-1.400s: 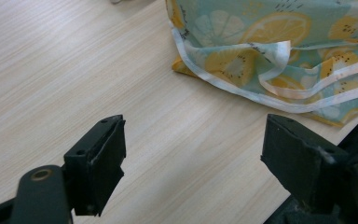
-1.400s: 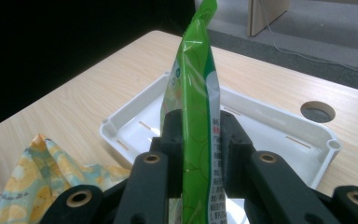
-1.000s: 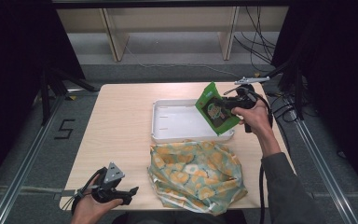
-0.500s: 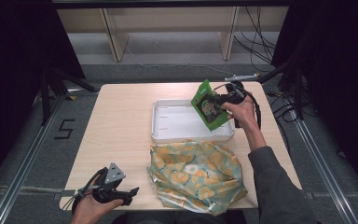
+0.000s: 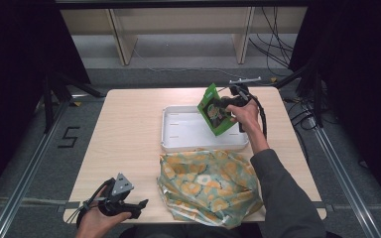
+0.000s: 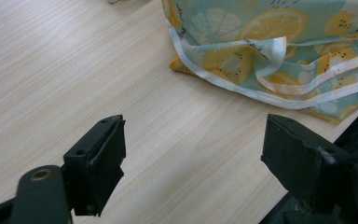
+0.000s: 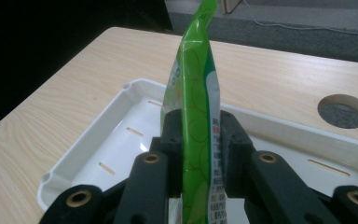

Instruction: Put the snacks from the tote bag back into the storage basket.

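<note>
Holding a glossy green pouch (image 5: 214, 109) in my right gripper (image 5: 223, 103), I have the jaws clenched flat on both of its faces, with the thin crinkled film standing up edge-on between them in the right gripper view (image 7: 196, 107). It hangs tilted over the right end of the white tray (image 5: 178, 144), a shallow rectangular plastic dish with rounded corners, a raised rim and small slots in its floor (image 7: 121, 140). Most of the tray's floor lies bare to the left of the pouch. Just in front of the tray, touching or nearly touching its near rim, lies a rumpled cloth (image 5: 208, 183) printed with citrus slices on pale teal, its white-bound hem folded over on itself (image 6: 270, 56). My left gripper (image 5: 129, 208) sits at the near left corner of the pale wood-grain surface (image 5: 124, 129), jaws released and spread wide over bare wood, the cloth's edge near them. A round cable hole (image 7: 344, 111) pierces the surface beyond the tray.
</note>
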